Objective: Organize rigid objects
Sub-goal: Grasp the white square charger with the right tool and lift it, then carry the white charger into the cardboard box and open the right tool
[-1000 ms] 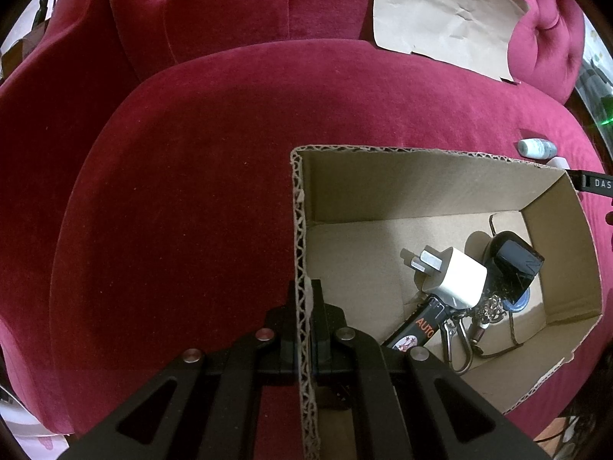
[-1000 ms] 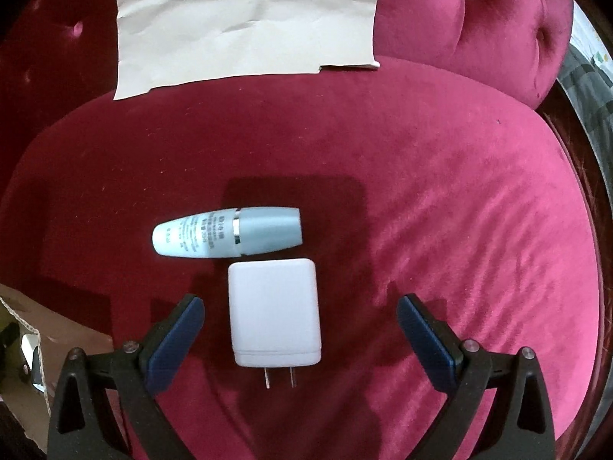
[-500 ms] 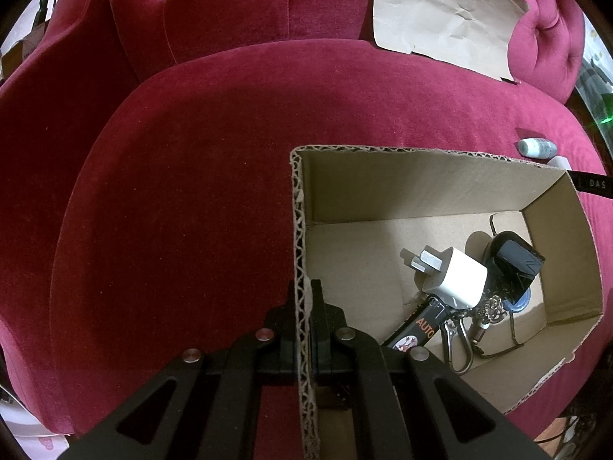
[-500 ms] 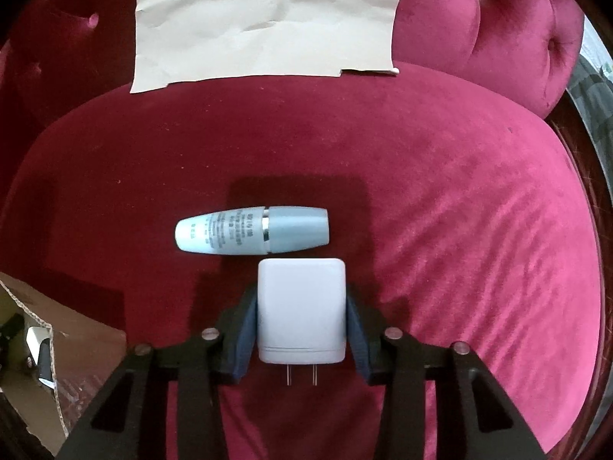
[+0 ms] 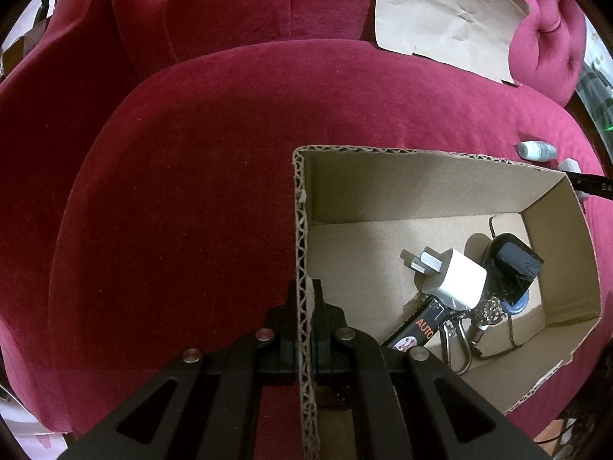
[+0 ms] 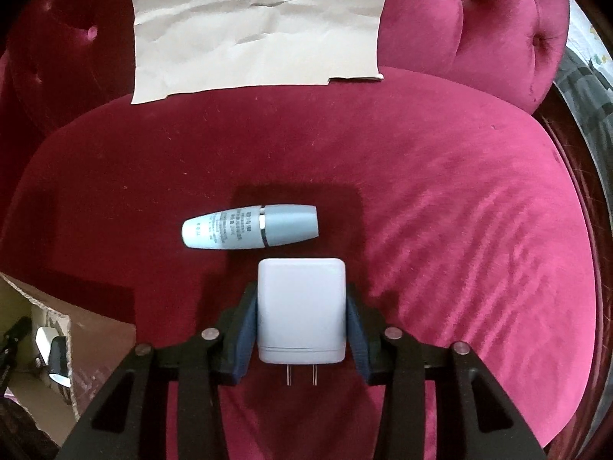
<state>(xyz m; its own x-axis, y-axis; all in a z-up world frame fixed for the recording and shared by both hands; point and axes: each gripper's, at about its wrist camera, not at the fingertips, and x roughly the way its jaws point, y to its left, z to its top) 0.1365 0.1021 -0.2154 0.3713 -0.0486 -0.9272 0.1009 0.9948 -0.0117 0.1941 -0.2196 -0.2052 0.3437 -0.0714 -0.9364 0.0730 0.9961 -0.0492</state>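
Through the left wrist view we read only "AUTO" in orange on a black tag (image 5: 415, 331) in the cardboard box (image 5: 429, 188). Nothing here differs from a second ago: our left gripper (image 5: 305, 316) stays clamped on the box's near wall. Inside we count one white cube plug (image 5: 454, 280), one black case (image 5: 513, 264) and what looks like a key bunch (image 5: 471, 326).

In the right wrist view the pale blue tube (image 6: 249, 227) carries small dark print, too blurred for us to read. Our right gripper (image 6: 301, 329), wide a second ago, has just closed and now squeezes the white charger (image 6: 301, 308) between its blue pads (image 6: 247, 324). The charger lies on the red velvet seat (image 6: 459, 230), two prongs toward the camera, just beside the single tube. One brown paper sheet (image 6: 256, 27) leans on the backrest.
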